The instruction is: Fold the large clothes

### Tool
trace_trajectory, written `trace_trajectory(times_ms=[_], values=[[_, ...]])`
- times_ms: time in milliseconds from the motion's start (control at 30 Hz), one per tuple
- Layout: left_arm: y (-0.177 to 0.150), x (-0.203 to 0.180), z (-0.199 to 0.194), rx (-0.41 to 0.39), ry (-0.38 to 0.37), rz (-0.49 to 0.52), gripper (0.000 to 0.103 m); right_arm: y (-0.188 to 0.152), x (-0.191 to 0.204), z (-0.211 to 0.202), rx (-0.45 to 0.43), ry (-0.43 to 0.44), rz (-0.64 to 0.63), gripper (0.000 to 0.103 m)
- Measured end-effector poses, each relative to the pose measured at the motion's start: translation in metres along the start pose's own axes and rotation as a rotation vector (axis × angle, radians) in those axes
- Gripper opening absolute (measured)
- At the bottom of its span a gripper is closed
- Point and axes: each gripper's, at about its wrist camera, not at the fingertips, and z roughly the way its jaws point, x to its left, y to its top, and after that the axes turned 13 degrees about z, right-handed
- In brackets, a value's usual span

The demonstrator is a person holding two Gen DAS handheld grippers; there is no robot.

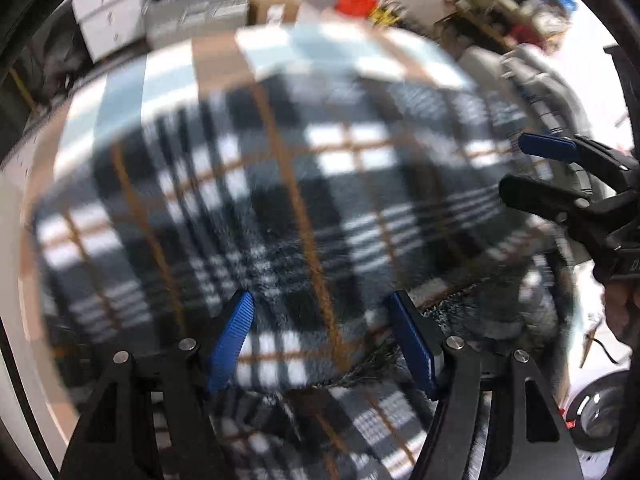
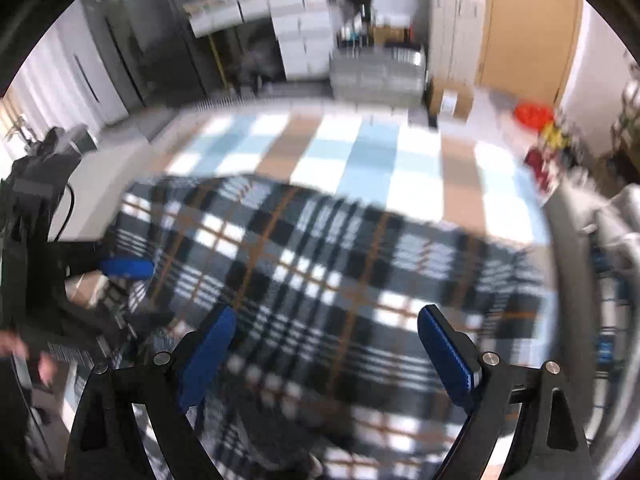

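A fluffy plaid cloth (image 1: pixel 304 184) in black, white and orange lies spread over a surface checked in blue, white and tan (image 2: pixel 372 160). The plaid cloth (image 2: pixel 320 264) fills the middle of both views, which are blurred. My left gripper (image 1: pixel 324 338) hangs open just above it, its blue pads wide apart over a fringed folded edge (image 1: pixel 384 360). My right gripper (image 2: pixel 328 356) is open too, above the cloth with nothing pinched. The left wrist view shows the right gripper (image 1: pixel 512 166) at the cloth's right side. One of the left gripper's pads (image 2: pixel 126 268) shows at the cloth's left edge.
Beyond the checked surface stand white drawer cabinets (image 2: pixel 304 36), grey crates (image 2: pixel 376 72), a cardboard box (image 2: pixel 452 100) and a red object (image 2: pixel 532 114). A cluttered shelf (image 1: pixel 512 4) is at the far right. A hand (image 1: pixel 624 312) holds the right gripper.
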Motion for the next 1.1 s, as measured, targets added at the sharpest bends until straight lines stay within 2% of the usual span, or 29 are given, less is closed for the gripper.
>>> trace_trajectory(times_ms=[100, 133, 200, 267, 333, 367, 433, 500, 533, 600, 667, 700, 767, 833, 867, 967, 1033, 1100], values=[[-0.009, -0.007, 0.005, -0.037, 0.035, -0.001, 0.069, -0.010, 0.005, 0.052, 0.140, -0.114, -0.031, 0.092], [-0.011, -0.012, 0.006, -0.039, 0.055, 0.001, 0.070, -0.019, 0.004, 0.065, 0.150, -0.131, -0.035, 0.092], [-0.010, -0.019, 0.006, -0.020, 0.069, 0.006, 0.070, -0.027, 0.000, 0.068, 0.097, -0.116, 0.000, 0.100], [0.003, -0.033, 0.001, 0.022, 0.061, 0.008, 0.070, -0.028, -0.001, 0.065, 0.124, -0.104, -0.003, 0.100], [0.019, -0.039, -0.021, -0.006, 0.027, 0.053, 0.070, -0.015, -0.005, 0.058, 0.161, -0.069, 0.004, 0.093], [0.025, -0.042, -0.030, -0.028, 0.018, 0.073, 0.070, -0.002, -0.014, 0.051, 0.143, -0.047, 0.017, 0.091], [0.042, -0.042, -0.046, -0.072, 0.017, 0.074, 0.070, 0.016, -0.023, 0.034, 0.075, -0.062, 0.036, 0.093], [0.059, -0.037, -0.037, -0.054, 0.016, 0.069, 0.070, 0.036, -0.028, 0.033, 0.052, -0.105, 0.050, 0.093], [0.067, -0.034, -0.022, -0.017, 0.026, 0.063, 0.070, 0.046, -0.032, 0.038, 0.065, -0.124, 0.067, 0.093], [0.062, -0.025, 0.000, 0.065, 0.033, 0.058, 0.070, 0.064, -0.040, 0.052, 0.110, -0.171, 0.119, 0.093], [0.060, -0.022, 0.014, 0.073, 0.046, 0.062, 0.070, 0.072, -0.048, 0.064, 0.145, -0.201, 0.162, 0.094], [0.058, -0.025, 0.017, 0.066, 0.053, 0.069, 0.071, 0.074, -0.053, 0.078, 0.180, -0.224, 0.173, 0.098], [0.052, -0.033, 0.020, 0.059, 0.077, 0.097, 0.073, 0.062, -0.064, 0.094, 0.237, -0.247, 0.149, 0.103], [0.049, -0.037, 0.020, 0.035, 0.091, 0.116, 0.077, 0.055, -0.063, 0.094, 0.197, -0.258, 0.103, 0.103], [0.047, -0.039, 0.018, 0.028, 0.089, 0.120, 0.077, 0.054, -0.065, 0.094, 0.184, -0.253, 0.123, 0.103], [0.038, -0.033, -0.004, 0.016, 0.013, 0.087, 0.077, 0.053, -0.067, 0.086, 0.172, -0.222, 0.106, 0.103], [0.041, -0.029, -0.022, 0.007, -0.005, 0.090, 0.077, 0.051, -0.071, 0.069, 0.165, -0.176, 0.096, 0.102], [0.031, -0.021, -0.045, -0.050, 0.073, 0.092, 0.077, 0.049, -0.081, 0.042, 0.094, -0.131, 0.101, 0.103]])
